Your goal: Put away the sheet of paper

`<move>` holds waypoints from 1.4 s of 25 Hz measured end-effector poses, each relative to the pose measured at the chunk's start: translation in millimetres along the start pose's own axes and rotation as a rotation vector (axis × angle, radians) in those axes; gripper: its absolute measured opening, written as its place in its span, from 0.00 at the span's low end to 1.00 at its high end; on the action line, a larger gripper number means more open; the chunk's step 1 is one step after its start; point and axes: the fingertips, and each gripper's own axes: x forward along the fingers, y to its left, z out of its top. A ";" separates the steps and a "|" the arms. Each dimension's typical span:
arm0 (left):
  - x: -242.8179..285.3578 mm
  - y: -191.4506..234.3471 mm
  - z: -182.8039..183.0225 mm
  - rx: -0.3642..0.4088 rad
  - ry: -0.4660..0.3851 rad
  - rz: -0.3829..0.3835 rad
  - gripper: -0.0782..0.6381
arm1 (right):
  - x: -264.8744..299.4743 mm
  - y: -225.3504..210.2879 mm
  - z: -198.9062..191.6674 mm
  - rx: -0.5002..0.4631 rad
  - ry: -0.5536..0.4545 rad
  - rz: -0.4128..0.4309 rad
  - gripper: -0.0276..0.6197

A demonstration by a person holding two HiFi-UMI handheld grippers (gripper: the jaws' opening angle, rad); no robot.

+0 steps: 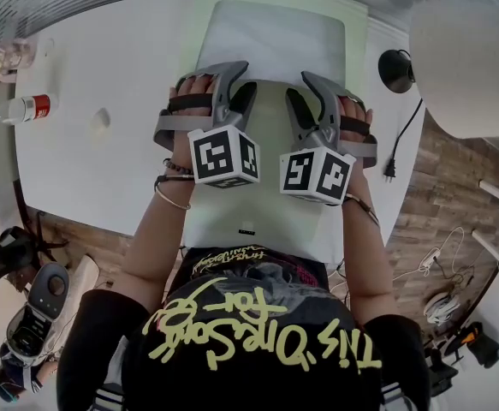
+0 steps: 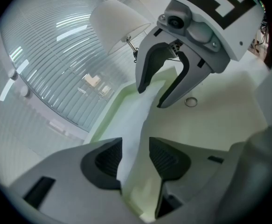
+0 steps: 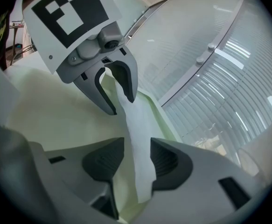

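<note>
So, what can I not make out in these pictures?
- Near corners of the sheet of paper: head view, hidden by the left claw and right claw.
- Print on the bottle: head view, too small.
- Part of the lampshade: head view, cut by the right edge.

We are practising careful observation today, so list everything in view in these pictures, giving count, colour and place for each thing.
sheet of paper: one, white, on the mat's far end, near edge between both grippers' jaws
mat: one, pale green, on the table
table: one, white, centre
bottle: one, white with red label, table's left edge
lamp: one, white shade, far right
cable: one, black with plug, table's right edge
shirt: one, black with yellow lettering, bottom
left gripper: one, grey, jaws apart, paper between them
right gripper: one, grey, jaws apart, paper between them
</note>
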 end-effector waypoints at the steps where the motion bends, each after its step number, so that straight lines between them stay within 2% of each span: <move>1: -0.9 -0.1 0.1 0.000 0.000 0.004 0.35 | -0.8 0.6 0.2 0.000 0.000 -0.001 0.29; 35: -50.4 -27.1 -0.3 -0.046 -0.012 0.057 0.35 | -50.2 25.3 8.6 0.035 -0.020 -0.040 0.29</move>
